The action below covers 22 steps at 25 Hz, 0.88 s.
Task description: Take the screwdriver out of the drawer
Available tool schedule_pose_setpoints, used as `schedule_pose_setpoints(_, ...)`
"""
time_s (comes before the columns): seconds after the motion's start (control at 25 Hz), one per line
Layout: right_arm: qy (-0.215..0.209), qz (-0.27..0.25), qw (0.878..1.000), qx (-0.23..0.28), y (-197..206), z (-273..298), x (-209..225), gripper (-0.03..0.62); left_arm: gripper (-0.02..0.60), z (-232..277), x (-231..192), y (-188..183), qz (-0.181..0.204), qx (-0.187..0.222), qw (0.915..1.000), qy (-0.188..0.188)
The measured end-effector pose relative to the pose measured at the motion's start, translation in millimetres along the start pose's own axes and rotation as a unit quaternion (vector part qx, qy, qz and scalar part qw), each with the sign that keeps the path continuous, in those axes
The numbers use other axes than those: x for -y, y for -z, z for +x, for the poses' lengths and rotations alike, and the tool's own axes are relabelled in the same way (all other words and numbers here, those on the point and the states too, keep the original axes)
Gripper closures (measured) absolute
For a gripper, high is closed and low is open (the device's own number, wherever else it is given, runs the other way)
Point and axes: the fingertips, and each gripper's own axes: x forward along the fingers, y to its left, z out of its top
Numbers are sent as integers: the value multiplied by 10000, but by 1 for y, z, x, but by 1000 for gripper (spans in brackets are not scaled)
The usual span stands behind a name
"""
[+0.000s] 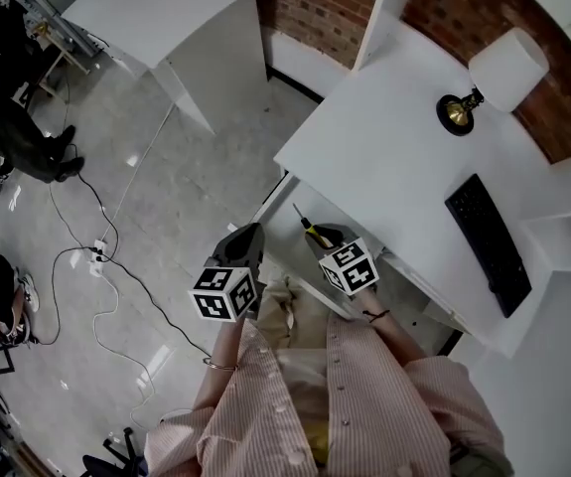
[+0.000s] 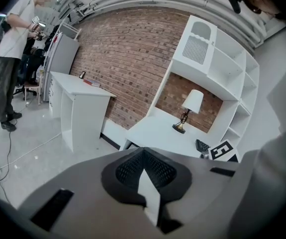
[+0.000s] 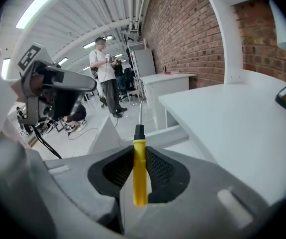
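My right gripper (image 3: 140, 151) is shut on the yellow handle of the screwdriver (image 3: 139, 168), whose black collar and metal shaft point forward past the jaws. In the head view the screwdriver (image 1: 312, 231) sticks out of the right gripper (image 1: 327, 238), above the open white drawer (image 1: 277, 217) at the desk's front. The drawer's wall (image 3: 175, 136) shows below the shaft. My left gripper (image 1: 248, 237) hangs just left of the drawer. Its black pads (image 2: 155, 171) meet with nothing between them, so the left gripper (image 2: 143, 156) is shut and empty.
The white desk (image 1: 394, 157) carries a lamp (image 1: 494, 78) and a black keyboard (image 1: 489, 241). Another white table (image 1: 166, 13) stands at the back left. Cables (image 1: 96, 256) trail over the floor. A person (image 3: 105, 73) stands farther off.
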Motion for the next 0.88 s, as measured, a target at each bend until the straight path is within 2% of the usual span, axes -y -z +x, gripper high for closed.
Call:
schedule_pose_setpoints(0.32,40,124,9948,1006,-59,-43,-8,514,583,-15,7,-34,142,396,9991,35)
schedule_pose_setpoints(0.52,176,187,9859,1652,-97,-72,-4,514,583,-22,13,-58,310,671,9973,51)
schedule_pose_setpoints(0.88,382,294,9697,2394,-133,-113,-1,514,583,-40,28,-92,717,1070,9916,107)
